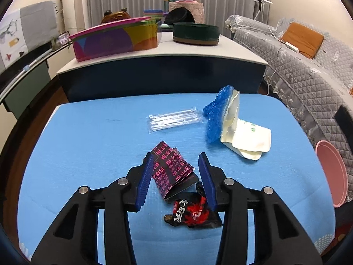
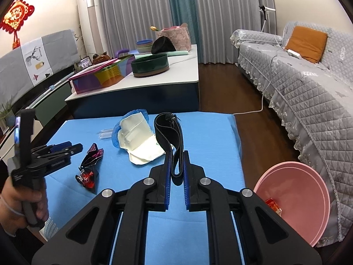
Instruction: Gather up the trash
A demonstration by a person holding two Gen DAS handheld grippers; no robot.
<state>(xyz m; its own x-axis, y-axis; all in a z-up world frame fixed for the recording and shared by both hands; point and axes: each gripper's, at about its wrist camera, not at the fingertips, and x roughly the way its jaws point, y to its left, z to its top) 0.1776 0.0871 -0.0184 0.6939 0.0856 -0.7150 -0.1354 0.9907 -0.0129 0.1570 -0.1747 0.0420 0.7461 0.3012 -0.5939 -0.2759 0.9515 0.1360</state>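
Observation:
On the blue mat (image 1: 88, 145) my left gripper (image 1: 176, 161) is open, its fingers on either side of a black and pink wrapper (image 1: 174, 172). A black and red wrapper (image 1: 192, 214) lies just nearer. A clear straw pack (image 1: 174, 120), a blue plastic bag (image 1: 215, 114) and a cream pouch (image 1: 245, 137) lie farther off. My right gripper (image 2: 176, 154) is shut on a black strap (image 2: 168, 132) and holds it above the mat (image 2: 209, 145). The left gripper (image 2: 66, 148) also shows in the right wrist view beside the wrappers (image 2: 92, 154).
A pink basin (image 2: 295, 201) with a red scrap inside stands right of the mat, against a grey quilted sofa (image 2: 308, 92). Behind the mat is a white-topped table (image 1: 198, 50) with a colourful box (image 1: 117, 37) and a dark green bowl (image 1: 196, 33).

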